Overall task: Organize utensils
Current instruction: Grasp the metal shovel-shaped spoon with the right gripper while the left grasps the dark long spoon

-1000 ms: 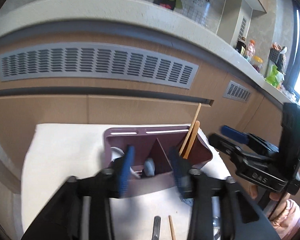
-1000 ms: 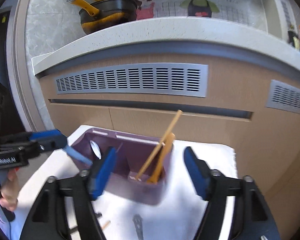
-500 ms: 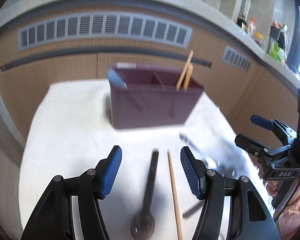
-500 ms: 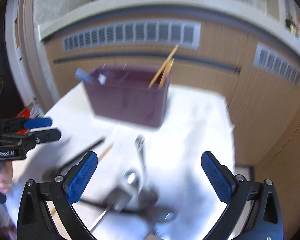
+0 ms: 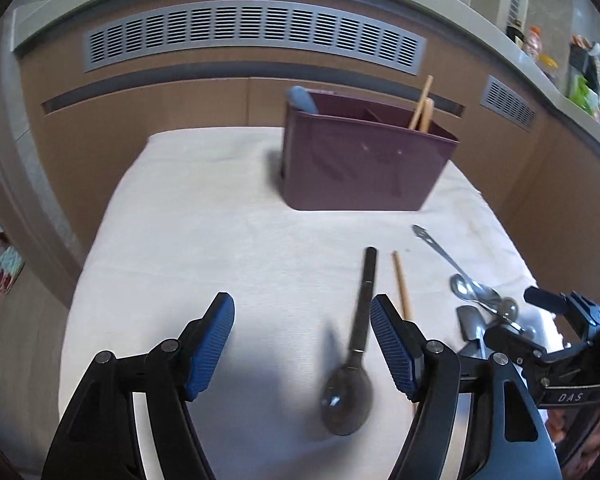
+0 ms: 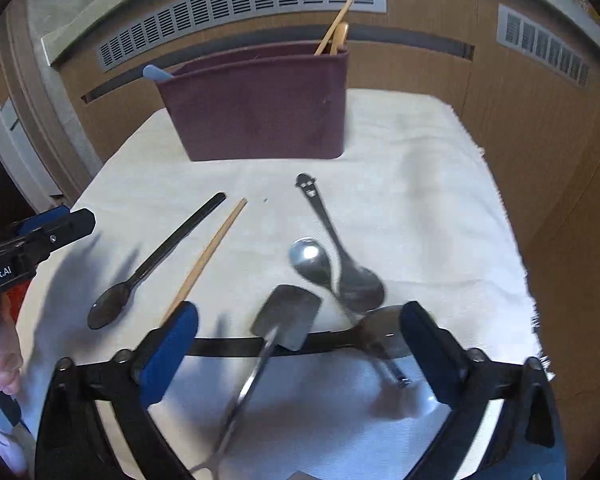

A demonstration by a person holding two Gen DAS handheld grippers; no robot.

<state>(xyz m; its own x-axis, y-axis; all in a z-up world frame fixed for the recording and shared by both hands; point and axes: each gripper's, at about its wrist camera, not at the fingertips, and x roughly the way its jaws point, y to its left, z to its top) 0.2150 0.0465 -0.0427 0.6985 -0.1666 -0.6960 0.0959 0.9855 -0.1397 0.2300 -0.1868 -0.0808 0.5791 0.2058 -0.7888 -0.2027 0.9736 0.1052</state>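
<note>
A maroon utensil holder (image 5: 364, 160) (image 6: 260, 108) stands at the far side of the white cloth, with two wooden sticks (image 5: 422, 104) and a blue handle (image 5: 300, 98) poking out of it. My left gripper (image 5: 302, 344) hovers over the cloth with its jaws opening. A black spoon (image 5: 358, 328) lies just inside its right finger, untouched, and a single chopstick (image 5: 402, 288) lies beside that. My right gripper (image 6: 298, 354) hangs with jaws closing over a heap of a grey spatula (image 6: 286, 316), steel spoons (image 6: 312, 258) and a dark-handled utensil (image 6: 228, 346). Its pads touch nothing.
The white cloth (image 5: 204, 240) covers a small table in front of brown cabinet fronts with grey vents (image 5: 252, 36). The cloth's frayed right edge (image 6: 528, 300) drops off close to the steel spoons. A hand (image 6: 4, 364) holds the left gripper's handle.
Both grippers have pulled back from the holder and tipped down toward the loose utensils on the cloth. The left jaws now stand wider apart.
</note>
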